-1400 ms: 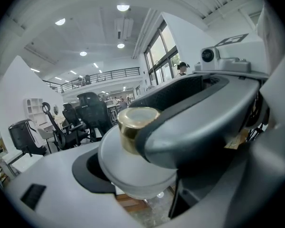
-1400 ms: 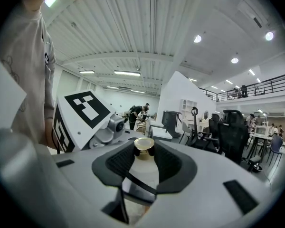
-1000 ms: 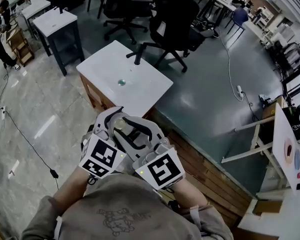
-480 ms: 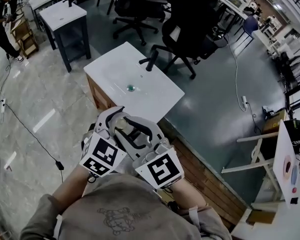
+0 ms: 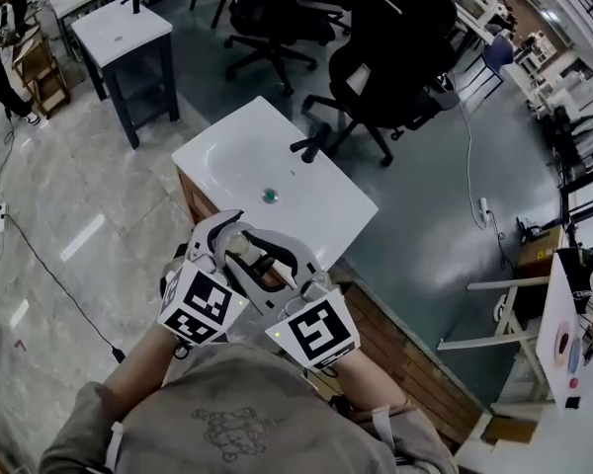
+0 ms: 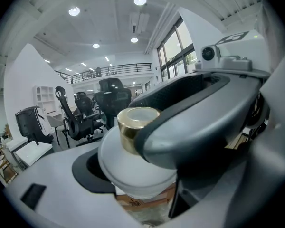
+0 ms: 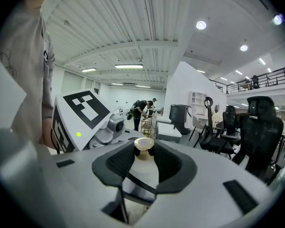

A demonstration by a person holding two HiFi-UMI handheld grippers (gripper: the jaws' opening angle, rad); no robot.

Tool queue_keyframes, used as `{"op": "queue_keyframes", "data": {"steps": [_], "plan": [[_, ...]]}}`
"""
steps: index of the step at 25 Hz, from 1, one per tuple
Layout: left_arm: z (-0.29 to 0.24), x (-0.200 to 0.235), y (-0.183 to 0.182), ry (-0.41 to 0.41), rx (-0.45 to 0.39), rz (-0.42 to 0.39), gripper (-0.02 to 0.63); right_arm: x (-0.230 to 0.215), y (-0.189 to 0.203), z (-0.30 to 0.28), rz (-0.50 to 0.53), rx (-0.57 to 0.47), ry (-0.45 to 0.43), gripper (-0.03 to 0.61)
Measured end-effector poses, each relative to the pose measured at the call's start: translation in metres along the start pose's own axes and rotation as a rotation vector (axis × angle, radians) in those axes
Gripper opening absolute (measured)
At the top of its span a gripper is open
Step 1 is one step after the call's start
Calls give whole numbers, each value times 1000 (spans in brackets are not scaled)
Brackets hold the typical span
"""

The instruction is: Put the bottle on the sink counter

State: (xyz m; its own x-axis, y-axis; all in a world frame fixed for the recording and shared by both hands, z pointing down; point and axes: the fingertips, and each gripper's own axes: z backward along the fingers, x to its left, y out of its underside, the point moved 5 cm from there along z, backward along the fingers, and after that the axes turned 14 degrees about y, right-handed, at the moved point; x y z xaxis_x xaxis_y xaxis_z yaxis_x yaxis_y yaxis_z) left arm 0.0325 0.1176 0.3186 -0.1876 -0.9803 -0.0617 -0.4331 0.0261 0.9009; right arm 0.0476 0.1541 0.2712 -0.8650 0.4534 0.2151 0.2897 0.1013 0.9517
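The right gripper [image 7: 145,158] had its two dark-padded jaws closed against the sides of a white bottle [image 7: 143,177], whose gold cap [image 7: 144,145] stood upright between the tips. A marker cube [image 7: 83,109] with a small green light [image 7: 79,134] sat just to the left. Far behind, a person [image 7: 139,111] bent over a cart [image 7: 146,124], and black office chairs [image 7: 259,129] stood at the right.

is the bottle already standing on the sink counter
No, the bottle is held between the left tongs and right tongs, short of the sink counter.
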Motion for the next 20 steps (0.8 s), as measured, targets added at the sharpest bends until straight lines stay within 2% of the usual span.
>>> {"op": "queue_keyframes", "data": {"steps": [8,20], "plan": [[15,91,18,-4,1,34,327,-7,-17,-94,-5,32,-21,130],[24,219,57,-21,20,26,325,-16,-21,-227,-10,48,-39,132]]}}
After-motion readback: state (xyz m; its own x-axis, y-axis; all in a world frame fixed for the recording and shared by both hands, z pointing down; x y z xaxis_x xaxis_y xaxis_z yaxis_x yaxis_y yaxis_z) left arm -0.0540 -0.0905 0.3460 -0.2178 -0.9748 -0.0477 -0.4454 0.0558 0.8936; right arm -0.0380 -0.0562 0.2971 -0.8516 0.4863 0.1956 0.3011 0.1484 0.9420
